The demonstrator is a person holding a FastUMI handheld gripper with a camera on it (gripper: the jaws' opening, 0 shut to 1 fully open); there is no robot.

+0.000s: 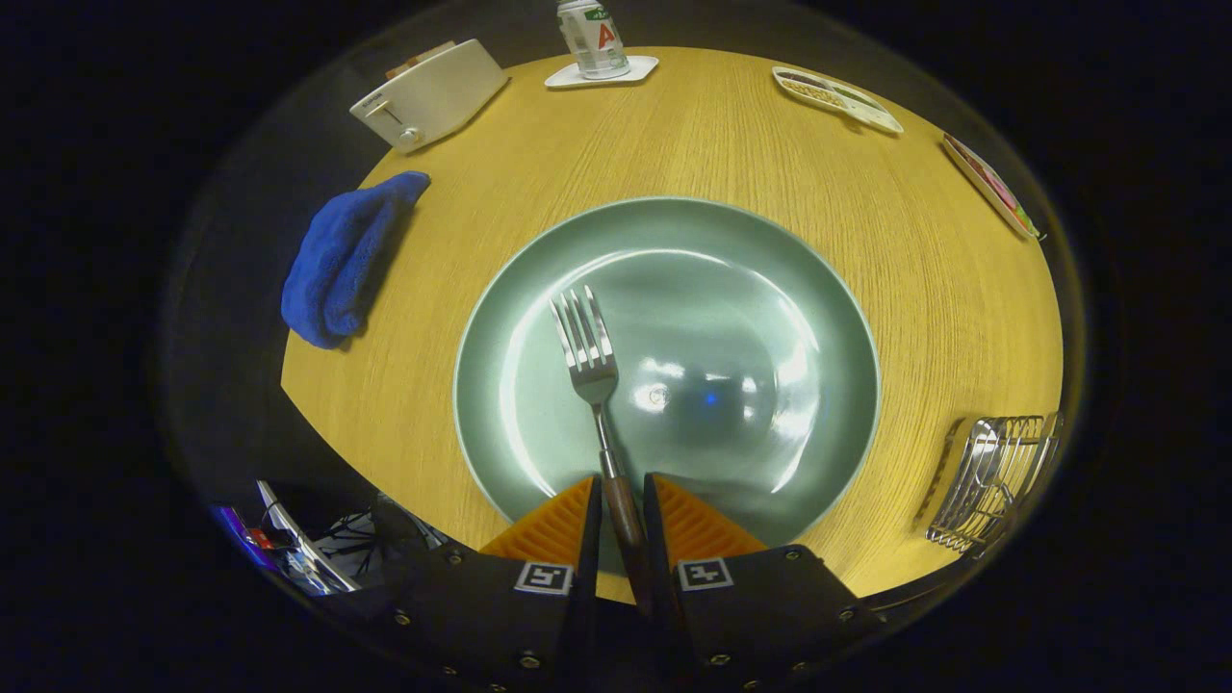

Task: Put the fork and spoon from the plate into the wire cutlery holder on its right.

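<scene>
A steel fork [589,358] with a dark wooden handle points away from me over the pale green plate [539,279]. Its tines lie above the plate's middle. My gripper [623,493] is shut on the fork's handle, with a finger pressing on each side of it. The fork's metal neck runs forward from between the fingertips. The wire cutlery holder [996,478] stands on the wooden table to the right of the plate, near the table's edge. The plate's glossy surface around the fork is bare.
A blue cloth [342,258] lies left of the plate. Beyond the plate stand a white toaster [430,91], a can on a white coaster [595,40] and two flat trays [835,97] at the far right rim. Cables and gear sit below the table, left of the fingers.
</scene>
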